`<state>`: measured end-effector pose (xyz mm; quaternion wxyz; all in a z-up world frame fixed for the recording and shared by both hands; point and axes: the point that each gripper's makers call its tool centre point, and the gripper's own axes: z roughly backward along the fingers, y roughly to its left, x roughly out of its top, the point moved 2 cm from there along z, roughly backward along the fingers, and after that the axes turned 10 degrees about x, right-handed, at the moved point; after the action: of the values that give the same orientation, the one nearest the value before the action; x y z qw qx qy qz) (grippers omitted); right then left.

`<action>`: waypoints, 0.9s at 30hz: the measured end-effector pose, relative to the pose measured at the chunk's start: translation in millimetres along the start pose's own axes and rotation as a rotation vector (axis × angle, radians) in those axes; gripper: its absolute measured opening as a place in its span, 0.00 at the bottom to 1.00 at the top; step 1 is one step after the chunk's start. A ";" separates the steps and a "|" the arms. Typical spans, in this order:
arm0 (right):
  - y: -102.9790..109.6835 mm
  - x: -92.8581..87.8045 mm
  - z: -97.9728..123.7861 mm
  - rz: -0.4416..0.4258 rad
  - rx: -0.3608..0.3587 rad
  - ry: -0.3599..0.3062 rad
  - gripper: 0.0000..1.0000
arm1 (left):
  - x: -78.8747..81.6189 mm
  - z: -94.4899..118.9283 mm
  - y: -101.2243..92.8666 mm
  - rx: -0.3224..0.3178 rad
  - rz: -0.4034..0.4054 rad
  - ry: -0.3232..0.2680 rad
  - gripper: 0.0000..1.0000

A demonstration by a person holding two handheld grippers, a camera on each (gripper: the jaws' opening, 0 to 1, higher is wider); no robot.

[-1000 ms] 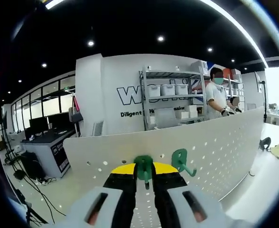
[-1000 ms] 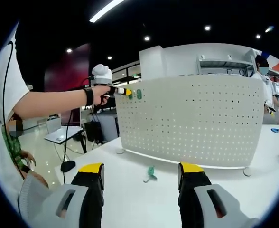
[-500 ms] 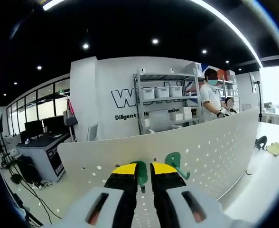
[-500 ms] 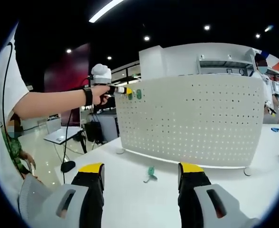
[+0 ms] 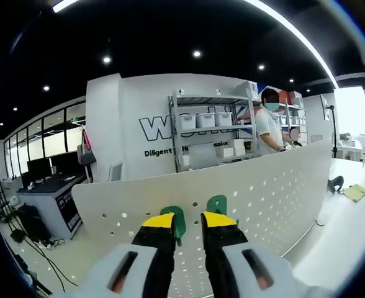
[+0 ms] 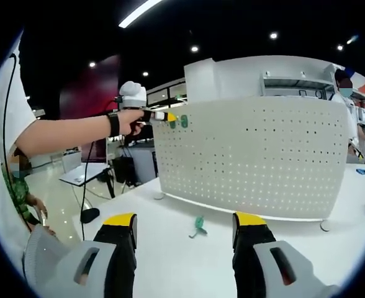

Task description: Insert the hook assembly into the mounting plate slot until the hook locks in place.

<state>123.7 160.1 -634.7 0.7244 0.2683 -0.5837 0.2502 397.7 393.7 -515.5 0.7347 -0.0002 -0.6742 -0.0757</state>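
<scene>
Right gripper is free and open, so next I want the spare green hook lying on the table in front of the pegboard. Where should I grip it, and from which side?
The green hook lies flat on the white table, apart from the pegboard. Judging by that pose, bring the right gripper down from above and close across its broader flat end, leaving the thin prong free. Finer detail is too small to tell.

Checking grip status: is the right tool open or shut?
Open. In the right gripper view the right tool has its jaws spread wide apart over the white table, holding nothing.
</scene>
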 end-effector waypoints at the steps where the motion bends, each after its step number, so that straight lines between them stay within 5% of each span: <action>1: 0.1 0.0 -0.1 0.000 0.002 0.000 0.63 | 1.0 2.9 -1.2 -0.005 -0.009 -0.011 0.18; 16: 6.3 2.5 -0.5 0.016 0.030 0.014 0.62 | 9.7 41.0 2.2 0.000 -0.011 -0.054 0.20; 27: 9.1 2.2 -6.6 0.029 0.049 0.025 0.61 | -1.5 65.4 1.5 -0.010 0.022 -0.053 0.21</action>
<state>122.6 171.4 -632.8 0.7210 0.2745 -0.5721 0.2783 333.0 402.0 -510.9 0.7174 -0.0132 -0.6929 -0.0707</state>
